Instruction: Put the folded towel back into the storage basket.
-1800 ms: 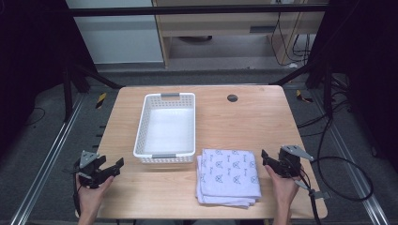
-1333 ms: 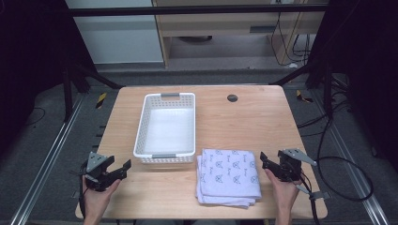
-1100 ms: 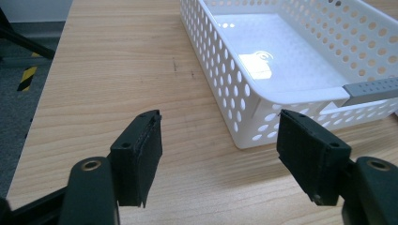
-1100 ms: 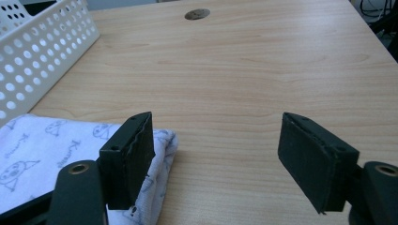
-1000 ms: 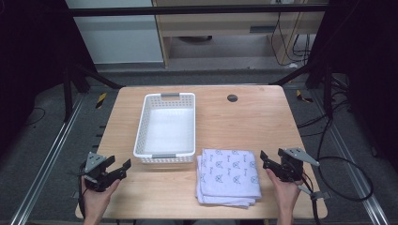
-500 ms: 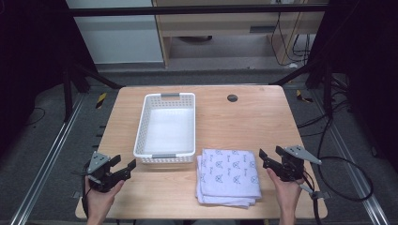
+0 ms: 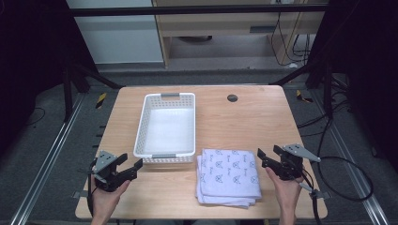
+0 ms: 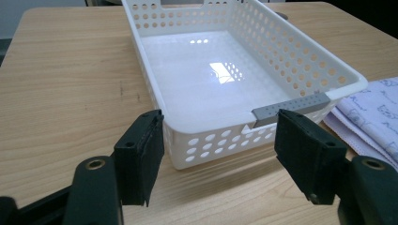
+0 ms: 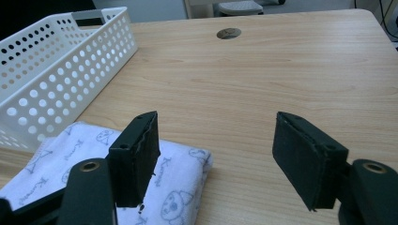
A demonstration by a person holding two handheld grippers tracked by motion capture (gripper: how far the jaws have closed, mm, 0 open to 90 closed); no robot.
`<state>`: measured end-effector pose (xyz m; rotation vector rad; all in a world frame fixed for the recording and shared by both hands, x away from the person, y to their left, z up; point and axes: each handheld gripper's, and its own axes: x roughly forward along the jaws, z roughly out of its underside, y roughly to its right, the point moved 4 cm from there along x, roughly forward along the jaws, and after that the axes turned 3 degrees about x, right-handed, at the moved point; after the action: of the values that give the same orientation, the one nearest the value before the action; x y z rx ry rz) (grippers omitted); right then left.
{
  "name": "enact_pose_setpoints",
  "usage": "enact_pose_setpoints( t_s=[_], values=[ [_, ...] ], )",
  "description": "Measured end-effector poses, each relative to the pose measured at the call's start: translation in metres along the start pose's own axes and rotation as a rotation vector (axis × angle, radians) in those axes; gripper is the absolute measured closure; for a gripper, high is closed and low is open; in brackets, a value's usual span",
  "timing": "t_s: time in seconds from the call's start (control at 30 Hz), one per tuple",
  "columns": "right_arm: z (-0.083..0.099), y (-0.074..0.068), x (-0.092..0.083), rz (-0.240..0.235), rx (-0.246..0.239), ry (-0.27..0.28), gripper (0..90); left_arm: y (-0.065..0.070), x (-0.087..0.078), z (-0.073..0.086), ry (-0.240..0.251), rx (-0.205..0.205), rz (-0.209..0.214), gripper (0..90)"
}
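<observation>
**Both claws poised, towel untouched**

Folded towel (image 7: 230, 176) lies flat on the desk (image 7: 263, 122), just beside the empty basket (image 7: 166, 126). Right claw (image 7: 267, 158) flanks its edge, jaws just narrowing with nothing between them. Left claw (image 7: 129, 166) gapes empty facing the basket's near wall, likely to steady it.

I count one white basket (image 7: 165, 127) at 12 o'clock, one folded towel stack (image 7: 229, 177) at 4, two grippers, one table grommet (image 7: 232, 98).
</observation>
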<state>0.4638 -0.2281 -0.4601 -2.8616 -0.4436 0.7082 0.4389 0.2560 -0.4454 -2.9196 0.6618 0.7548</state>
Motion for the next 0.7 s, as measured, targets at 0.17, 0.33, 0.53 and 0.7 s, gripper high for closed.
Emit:
enact_pose_setpoints(
  t_s=[0.17, 0.33, 0.53, 0.7],
  values=[
    [-0.007, -0.004, -0.002, -0.008, -0.012, 0.008, 32.8, 0.004, 0.000, -0.004, 0.005, 0.004, 0.008, 32.9],
    [-0.013, -0.009, -0.001, -0.016, -0.026, 0.012, 32.6, 0.012, 0.001, -0.013, 0.019, 0.010, 0.025, 33.4],
    [-0.019, -0.015, 0.000, -0.026, -0.050, 0.006, 32.7, 0.026, 0.005, -0.022, 0.029, 0.023, 0.049, 33.4],
    [-0.023, -0.017, 0.000, -0.030, -0.062, 0.006, 32.7, 0.037, 0.009, -0.027, 0.030, 0.038, 0.067, 33.4]
  ],
)
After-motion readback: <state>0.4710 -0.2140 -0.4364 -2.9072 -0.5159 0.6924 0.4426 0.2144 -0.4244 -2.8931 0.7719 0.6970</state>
